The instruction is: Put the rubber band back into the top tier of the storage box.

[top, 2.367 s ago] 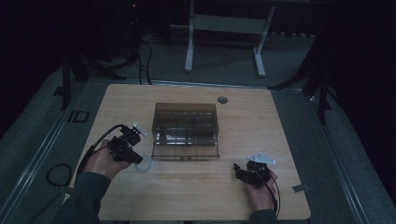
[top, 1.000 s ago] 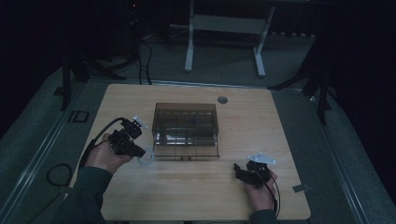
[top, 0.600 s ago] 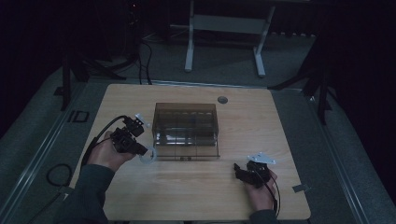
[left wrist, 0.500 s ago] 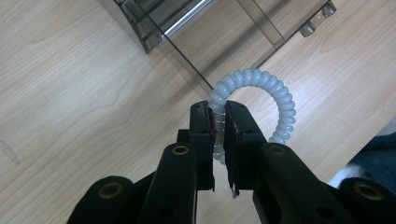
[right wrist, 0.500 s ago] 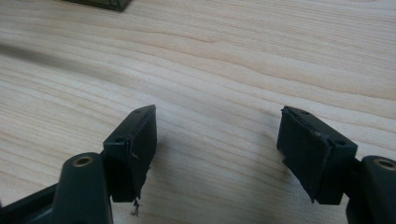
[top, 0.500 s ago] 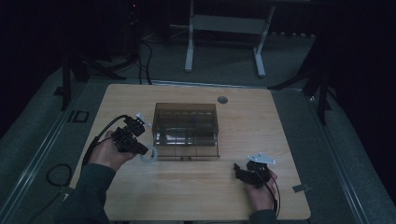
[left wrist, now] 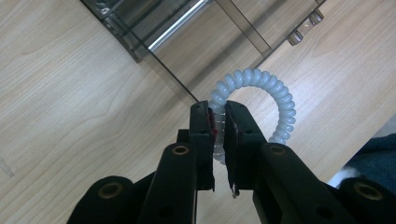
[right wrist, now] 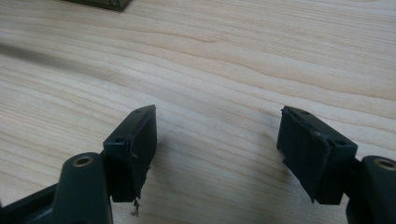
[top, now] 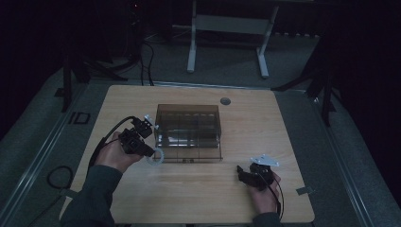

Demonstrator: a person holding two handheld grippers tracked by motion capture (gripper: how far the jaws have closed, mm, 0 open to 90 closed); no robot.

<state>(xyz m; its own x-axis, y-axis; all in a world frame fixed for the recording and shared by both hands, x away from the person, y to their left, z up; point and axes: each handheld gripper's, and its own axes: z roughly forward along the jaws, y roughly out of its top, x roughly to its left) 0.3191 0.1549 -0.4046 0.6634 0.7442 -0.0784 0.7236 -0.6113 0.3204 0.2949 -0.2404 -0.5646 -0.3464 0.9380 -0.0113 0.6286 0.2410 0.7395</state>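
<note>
Two grippers, one coil ring, one smoked box, listed from left of the box to right of it

- Left gripper (left wrist: 217, 122): just off the box's front-left corner, in the person's left hand; jaws clamped on the ring's near side, pads pressing the coils
- White spiral coil ring (left wrist: 261, 84): springy plastic loop, held in the left jaws beside the box's front-left corner, its free arc hanging out past the jaw tips toward the clear front panel
- Smoked transparent box (top: 188, 128): mid-table landmark, dark walls, divided inside, a metal rod along the top edge in the left gripper view
- Wooden table (top: 283, 132): bare around the box
- Right gripper (right wrist: 217, 144): well right of and in front of the box, resting low over the wood, jaws spread wide, nothing between them
- Risk, as judged: the ring is pinched on a thin stretch of coil; if its free arc snags the box's edge or rod, the coils may stretch and spring out of the pads, landing outside the box
</note>
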